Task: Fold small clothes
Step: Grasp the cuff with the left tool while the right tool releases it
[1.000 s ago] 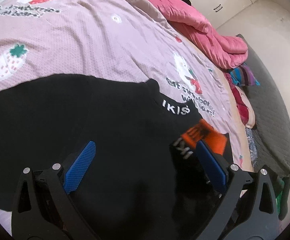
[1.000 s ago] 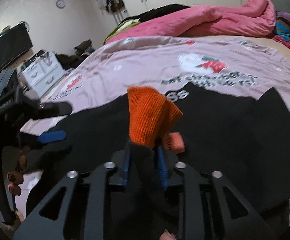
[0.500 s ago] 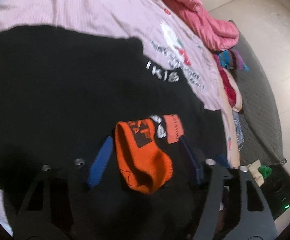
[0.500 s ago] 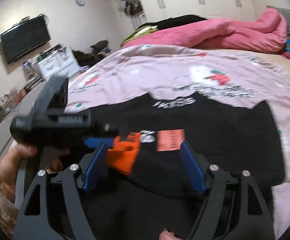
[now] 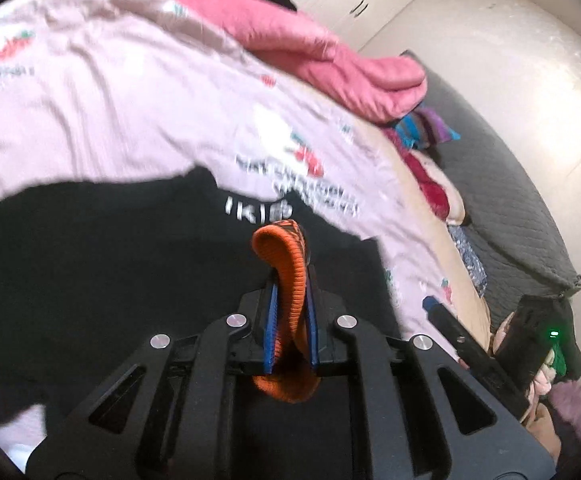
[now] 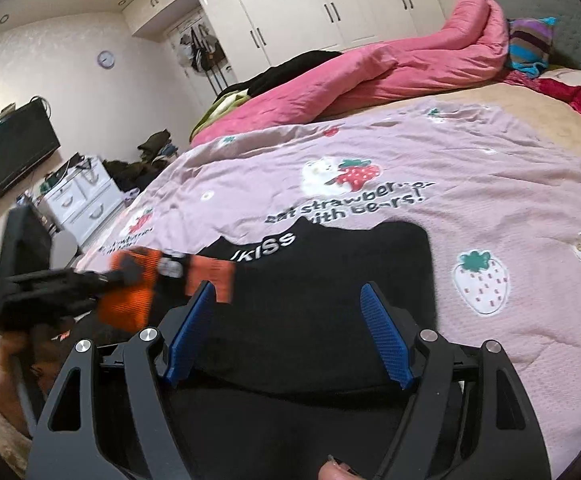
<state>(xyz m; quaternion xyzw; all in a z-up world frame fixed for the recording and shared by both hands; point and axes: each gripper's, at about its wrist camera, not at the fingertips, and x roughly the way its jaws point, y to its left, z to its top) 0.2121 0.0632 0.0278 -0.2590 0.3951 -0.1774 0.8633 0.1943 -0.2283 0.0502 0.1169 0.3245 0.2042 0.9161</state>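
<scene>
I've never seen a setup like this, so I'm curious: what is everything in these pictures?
sock: one, orange and black, clamped in the left gripper
black garment: one, white lettering, spread on the blanket
blanket: one, pale pink with strawberry prints, covering the bed
quilt: one, deep pink, bunched at the bed's far side
striped cloth: one, purple and blue, beside the quilt
wardrobe: one, white, back wall
clock: one, purple-rimmed, on the wall
TV: one, black, wall-mounted
drawers: one white unit, beside the bed
left gripper: black, blue pads, just closed on the sock
right gripper: black, blue pads, open over the black garment, holding nothing
</scene>
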